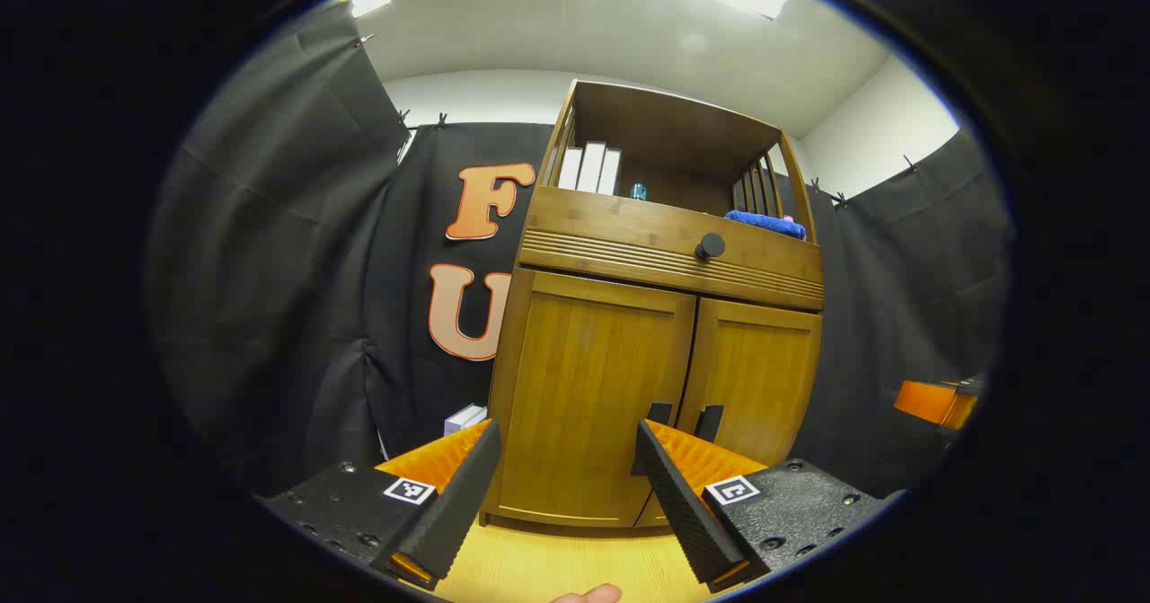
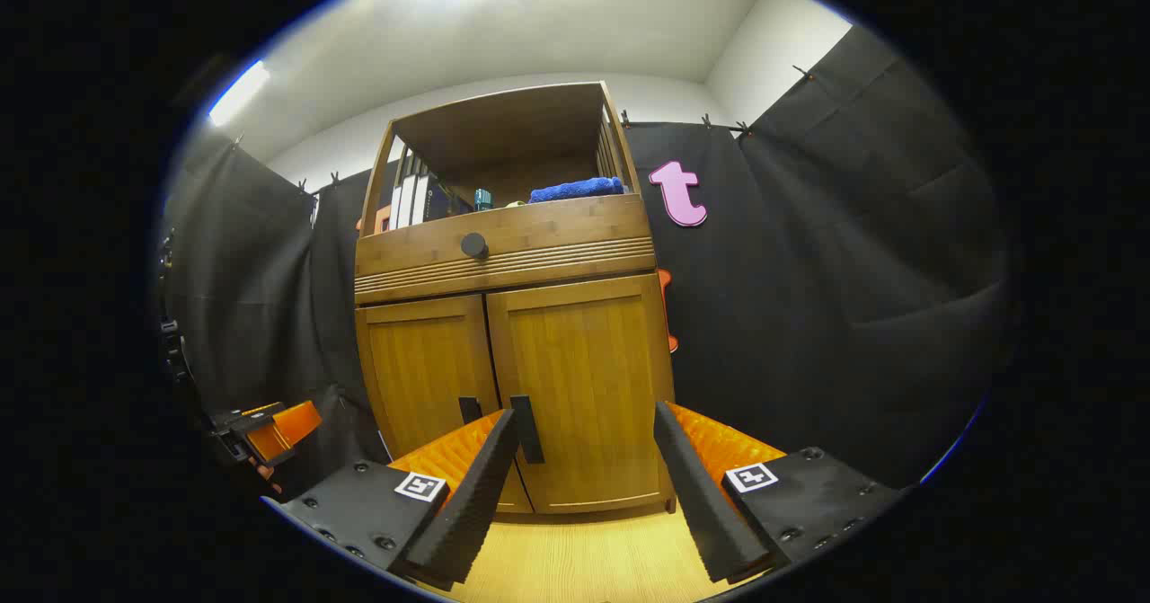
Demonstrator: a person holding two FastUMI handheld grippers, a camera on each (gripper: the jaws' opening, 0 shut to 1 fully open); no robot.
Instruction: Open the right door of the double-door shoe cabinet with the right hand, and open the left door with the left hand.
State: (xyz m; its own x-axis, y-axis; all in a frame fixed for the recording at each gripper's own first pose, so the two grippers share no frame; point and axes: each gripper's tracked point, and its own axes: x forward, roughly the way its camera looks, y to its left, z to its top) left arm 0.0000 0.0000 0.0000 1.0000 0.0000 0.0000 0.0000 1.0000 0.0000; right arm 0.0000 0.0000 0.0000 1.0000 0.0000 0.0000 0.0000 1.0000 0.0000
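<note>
Hand-held gripper (image 2: 584,459) open, facing shut right door (image 2: 584,387)

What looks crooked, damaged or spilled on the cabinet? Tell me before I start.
Nothing stands out. Both doors, left door and right door, sit shut and flush, the drawer is closed, and the blue towel lies on the shelf.

You faced the shoe cabinet (image 2: 512,351) at centre frame, both doors closed. The right door (image 2: 582,387) stood between your right gripper's (image 2: 584,446) spread fingers; its dark handle (image 2: 526,428) sat beside the left finger. A blue towel (image 2: 575,190) lay on the upper shelf. The left gripper (image 2: 269,432) showed at lower left.
</note>
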